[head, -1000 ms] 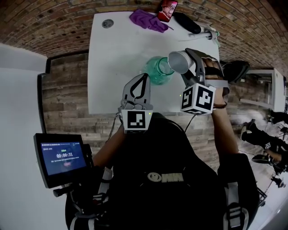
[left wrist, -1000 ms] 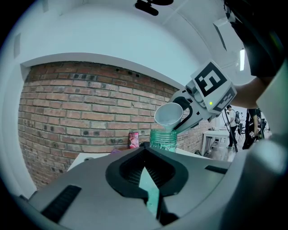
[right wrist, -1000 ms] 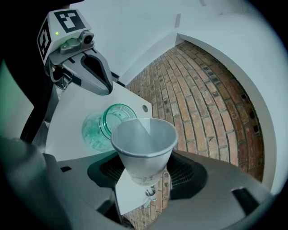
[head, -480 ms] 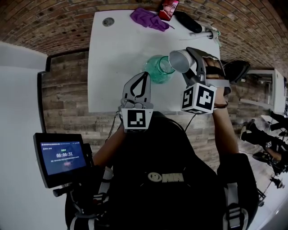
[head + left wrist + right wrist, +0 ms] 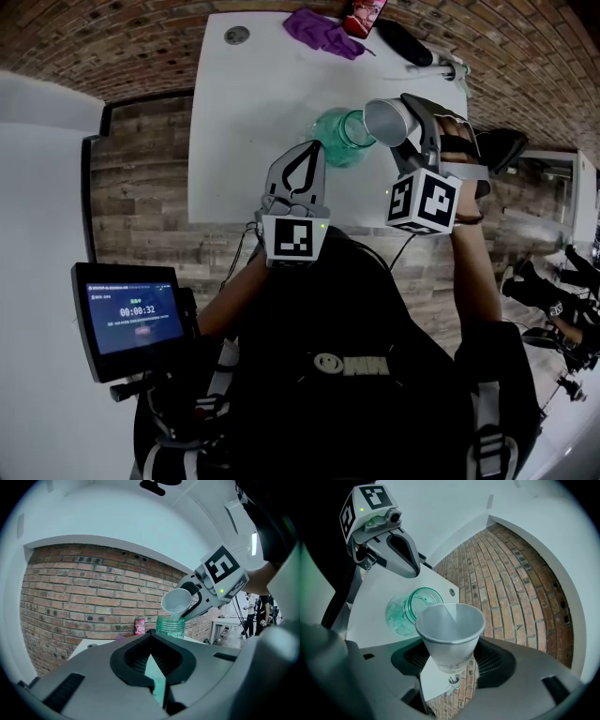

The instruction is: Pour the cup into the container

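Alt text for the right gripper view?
The right tool grips a white paper cup, tipped toward the mouth of a clear green jar on a white table. The shut left tool hangs beyond, brick wall at right.

Bright, even indoor light is seen throughout. A glaring light strip (image 5: 253, 544) is caught above the right gripper (image 5: 183, 603). Frame edges are bowed and darkened by the wide lenses.

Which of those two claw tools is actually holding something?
The right gripper: its jaws clamp the white paper cup, tipped toward the green jar. The left gripper is shut with nothing in it.
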`<state>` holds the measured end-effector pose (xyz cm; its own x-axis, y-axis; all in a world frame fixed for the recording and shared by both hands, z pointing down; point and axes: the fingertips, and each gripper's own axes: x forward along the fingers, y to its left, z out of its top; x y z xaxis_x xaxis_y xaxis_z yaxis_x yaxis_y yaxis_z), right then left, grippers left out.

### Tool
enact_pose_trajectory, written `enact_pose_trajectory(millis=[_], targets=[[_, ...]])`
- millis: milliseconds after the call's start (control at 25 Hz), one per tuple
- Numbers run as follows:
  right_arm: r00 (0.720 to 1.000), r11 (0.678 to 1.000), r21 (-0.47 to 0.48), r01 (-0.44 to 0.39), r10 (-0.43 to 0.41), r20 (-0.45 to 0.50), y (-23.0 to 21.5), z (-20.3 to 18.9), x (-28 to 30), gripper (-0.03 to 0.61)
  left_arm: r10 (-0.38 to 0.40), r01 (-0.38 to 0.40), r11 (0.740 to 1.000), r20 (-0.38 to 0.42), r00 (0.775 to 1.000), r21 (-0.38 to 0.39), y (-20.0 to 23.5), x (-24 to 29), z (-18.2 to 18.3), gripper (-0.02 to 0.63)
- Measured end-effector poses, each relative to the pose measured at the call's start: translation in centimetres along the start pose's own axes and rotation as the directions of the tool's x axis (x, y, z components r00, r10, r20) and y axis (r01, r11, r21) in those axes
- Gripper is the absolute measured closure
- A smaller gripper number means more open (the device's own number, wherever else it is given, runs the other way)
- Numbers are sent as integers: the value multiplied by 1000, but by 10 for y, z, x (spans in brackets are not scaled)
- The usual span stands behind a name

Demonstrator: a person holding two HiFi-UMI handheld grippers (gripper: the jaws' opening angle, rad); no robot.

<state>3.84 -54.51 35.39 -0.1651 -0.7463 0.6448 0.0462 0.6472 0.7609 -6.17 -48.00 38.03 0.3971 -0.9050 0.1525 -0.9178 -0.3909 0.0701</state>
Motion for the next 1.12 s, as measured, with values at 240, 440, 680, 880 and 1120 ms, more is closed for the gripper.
enact_pose_trajectory(millis=[240,440,680,880,1120], targets=[[1000,1000,-7,10,-10,2,0,1,2,287,10,-10,1000,-1,1000,12,3,-1,0,611],[1000,1000,-13,16,-16,4,-2,2,3,287,12,-12,1000,14,1000,10,4,1,1,611],[1000,999,-33,14,-14,6,-2,3,1,287,4,-4,1000,4,1000,22,1,1,2,611],[1000,999,-43,13,-13,4,-1,5,3,287,8,-8,1000,11,1000,18,5,2,3,611],[1000,998,-54,17,-16,9,-1,6,2,287,9,-9,1000,9,1000,27,5,2,4,611]])
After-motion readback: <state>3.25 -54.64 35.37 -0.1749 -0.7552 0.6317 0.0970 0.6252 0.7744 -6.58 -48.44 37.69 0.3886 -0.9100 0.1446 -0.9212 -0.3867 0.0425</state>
